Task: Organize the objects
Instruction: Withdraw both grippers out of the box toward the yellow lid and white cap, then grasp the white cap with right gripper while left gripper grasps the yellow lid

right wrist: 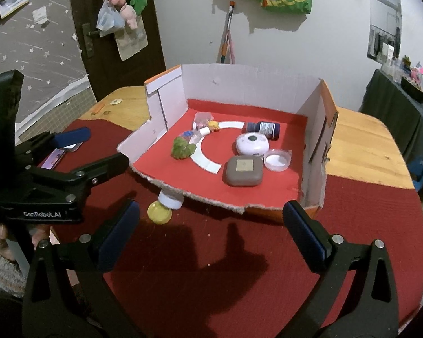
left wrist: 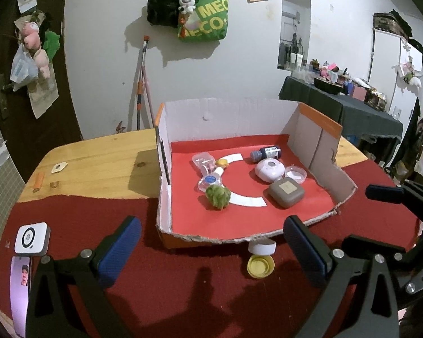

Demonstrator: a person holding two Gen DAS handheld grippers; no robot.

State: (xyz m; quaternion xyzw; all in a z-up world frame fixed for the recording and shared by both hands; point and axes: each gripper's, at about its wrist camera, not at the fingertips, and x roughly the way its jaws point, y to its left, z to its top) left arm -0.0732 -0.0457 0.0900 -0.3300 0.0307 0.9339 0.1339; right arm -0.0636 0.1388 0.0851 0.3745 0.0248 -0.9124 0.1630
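Observation:
An open cardboard box (left wrist: 318, 140) (right wrist: 166, 104) with a red floor stands on the red cloth. Inside lie a green fuzzy ball (left wrist: 217, 196) (right wrist: 182, 148), a grey square case (left wrist: 286, 191) (right wrist: 244, 171), a white round device (left wrist: 269, 170) (right wrist: 252, 143), a dark bottle (left wrist: 265, 152) (right wrist: 263, 130), a clear round lid (left wrist: 295, 173) (right wrist: 277, 160) and small clear bottles (left wrist: 204, 162). A white cap (left wrist: 262, 247) (right wrist: 170, 198) and a yellow cap (left wrist: 260, 266) (right wrist: 159, 212) lie just outside the torn front edge. My left gripper (left wrist: 211, 253) and right gripper (right wrist: 211, 236) are both open and empty, in front of the box.
A white square device (left wrist: 31, 238) and a phone (left wrist: 21, 284) lie on the cloth at the left. The wooden table (left wrist: 98, 160) extends behind the cloth. A dark-covered side table (left wrist: 352, 107) with clutter stands at the right. A mop leans on the wall.

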